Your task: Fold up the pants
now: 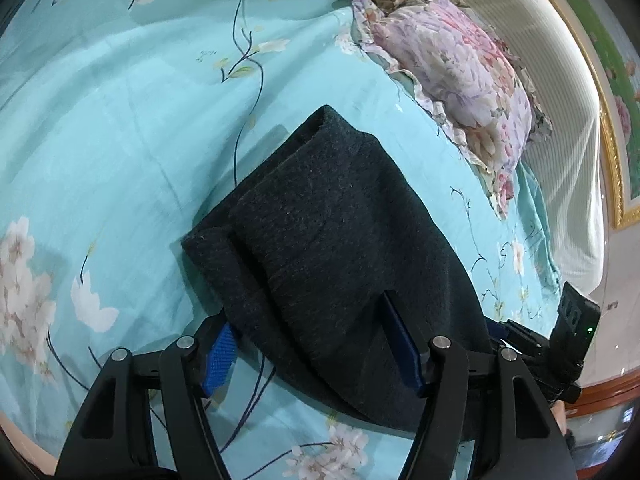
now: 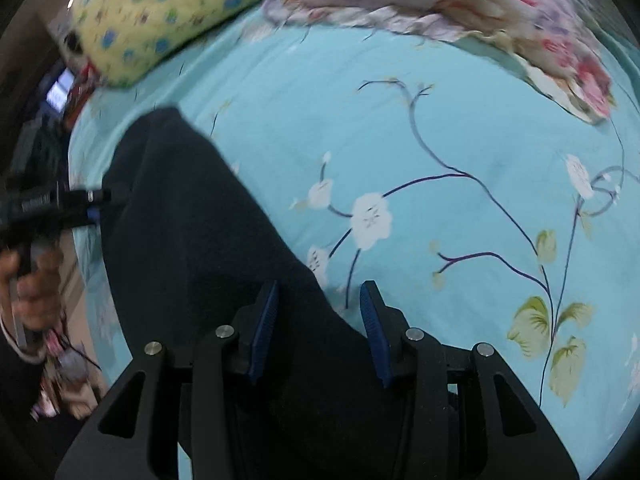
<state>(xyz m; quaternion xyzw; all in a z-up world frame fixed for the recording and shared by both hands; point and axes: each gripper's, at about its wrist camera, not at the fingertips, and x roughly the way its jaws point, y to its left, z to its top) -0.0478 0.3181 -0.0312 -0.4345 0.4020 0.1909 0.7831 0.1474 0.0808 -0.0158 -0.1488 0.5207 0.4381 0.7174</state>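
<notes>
The dark knit pants (image 1: 320,220) lie folded in layers on the turquoise flowered bedsheet (image 1: 120,120). My left gripper (image 1: 312,344) is open, its blue-padded fingers straddling the near edge of the pants, with cloth between them. In the right wrist view the pants (image 2: 192,232) run from the lower middle up to the left. My right gripper (image 2: 320,320) is open over the pants' right edge, cloth between its fingers. The left gripper (image 2: 96,200) shows there at the left, at the pants' far edge, held by a hand.
A pink flowered pillow (image 1: 460,72) and a yellow patterned pillow (image 2: 172,12) lie at the head of the bed. A white headboard (image 1: 560,120) with a gold frame stands at the right. The right gripper's body (image 1: 572,320) shows at the right edge. The bed's edge and floor clutter (image 2: 60,360) are at left.
</notes>
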